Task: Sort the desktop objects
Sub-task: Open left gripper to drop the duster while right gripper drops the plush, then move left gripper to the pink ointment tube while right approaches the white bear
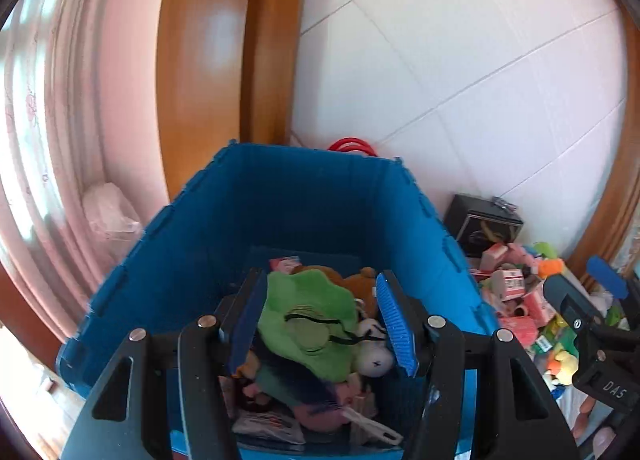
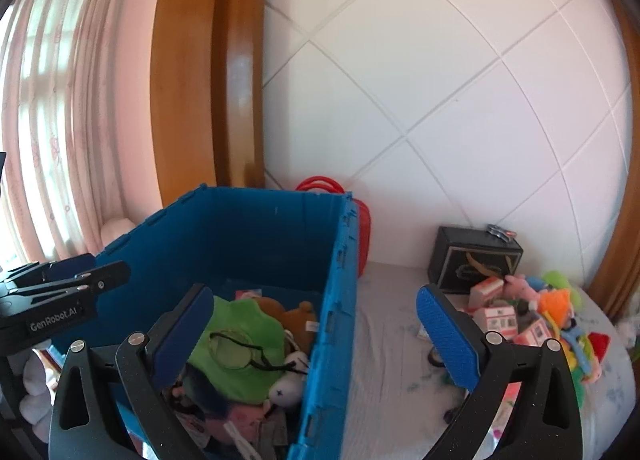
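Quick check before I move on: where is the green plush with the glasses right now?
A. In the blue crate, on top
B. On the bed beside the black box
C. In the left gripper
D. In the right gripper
A: the green plush lies atop the toys inside the blue crate, and neither gripper's pads press on it.

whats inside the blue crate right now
The blue crate holds a green plush toy on top, a brown plush toy, a white one and small packets. Anything beneath that pile, and the crate's bottom, is covered.
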